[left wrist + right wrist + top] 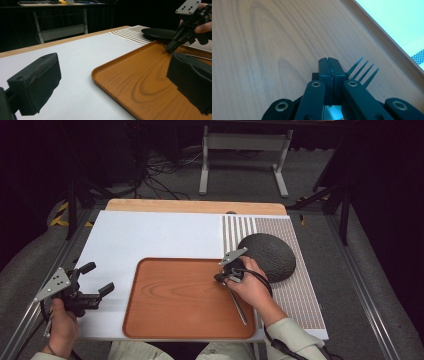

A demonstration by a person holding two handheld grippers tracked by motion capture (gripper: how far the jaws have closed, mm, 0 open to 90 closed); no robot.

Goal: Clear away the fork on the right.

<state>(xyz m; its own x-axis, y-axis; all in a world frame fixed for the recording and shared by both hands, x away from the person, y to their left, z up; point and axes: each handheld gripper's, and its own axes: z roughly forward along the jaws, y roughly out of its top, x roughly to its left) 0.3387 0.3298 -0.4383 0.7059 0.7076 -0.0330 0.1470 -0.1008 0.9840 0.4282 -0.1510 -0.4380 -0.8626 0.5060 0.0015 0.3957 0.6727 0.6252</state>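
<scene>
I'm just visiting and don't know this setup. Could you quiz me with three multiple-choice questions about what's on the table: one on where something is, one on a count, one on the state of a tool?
1. Where does the fork lie?
A. on the wooden tray
B. on the dark plate
C. on the white mat

2. How many tines does the fork have?
A. two
B. three
C. four

3. How do the left hand-held gripper's jaws stand?
A. pressed shut
B. wide apart, holding nothing
C. clamped on the tray

Answers: 1 A, its tines rest on the tray's wood grain beside the right hand-held gripper. 2 C, four points show. 3 B, the left gripper view shows a wide gap between them.
</scene>
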